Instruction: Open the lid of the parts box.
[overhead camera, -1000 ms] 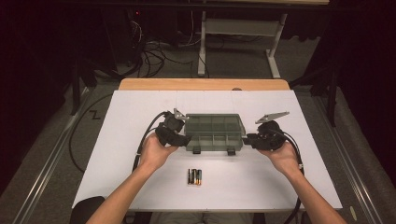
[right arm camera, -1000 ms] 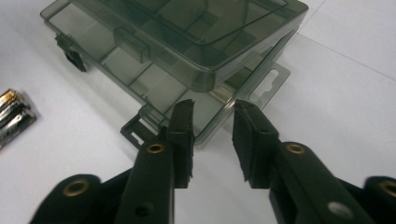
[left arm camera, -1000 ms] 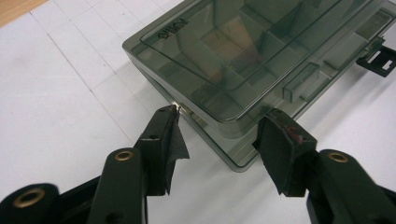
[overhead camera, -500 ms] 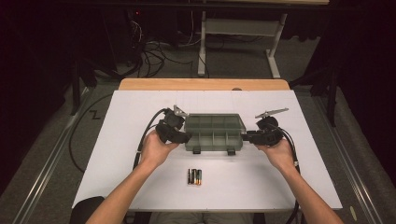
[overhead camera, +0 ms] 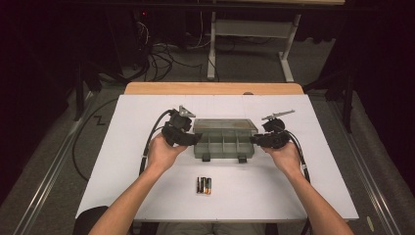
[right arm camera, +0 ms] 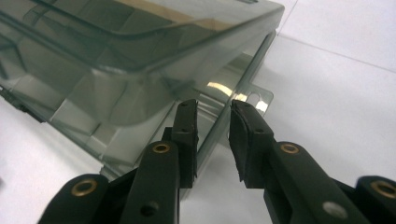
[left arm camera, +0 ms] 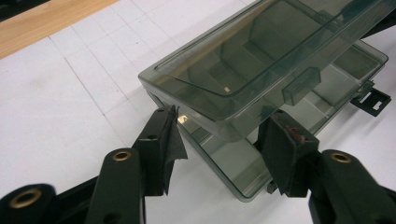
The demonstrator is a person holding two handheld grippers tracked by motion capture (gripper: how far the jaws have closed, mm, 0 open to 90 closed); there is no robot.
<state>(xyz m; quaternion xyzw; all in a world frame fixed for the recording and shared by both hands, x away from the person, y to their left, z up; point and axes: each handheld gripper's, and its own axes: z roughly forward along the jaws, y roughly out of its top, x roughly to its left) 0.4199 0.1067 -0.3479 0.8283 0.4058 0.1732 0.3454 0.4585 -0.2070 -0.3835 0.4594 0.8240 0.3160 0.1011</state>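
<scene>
Two hand-held grippers at either end of a smoky plastic organiser box (overhead camera: 224, 138) in the middle of the white table (overhead camera: 122, 161).

At the left, the left gripper (overhead camera: 195, 138) has its jaws spread around the box's left end, the raised lid (left arm camera: 261, 60) between them; its own view leaves it unclear whether the pads (left arm camera: 164, 140) press on the plastic or merely flank it. The box sits between the two grippers, lid partly lifted over a divided tray whose compartments are murky through the tinted plastic. Near of the box, some small batteries (overhead camera: 204, 185) lie side by side, too small to count surely. At the right, the right gripper (overhead camera: 253, 140) has been closing its jaws across the tray's right end wall (right arm camera: 219, 126); a gap shows beside the right pad, so no firm grip is visible.
</scene>
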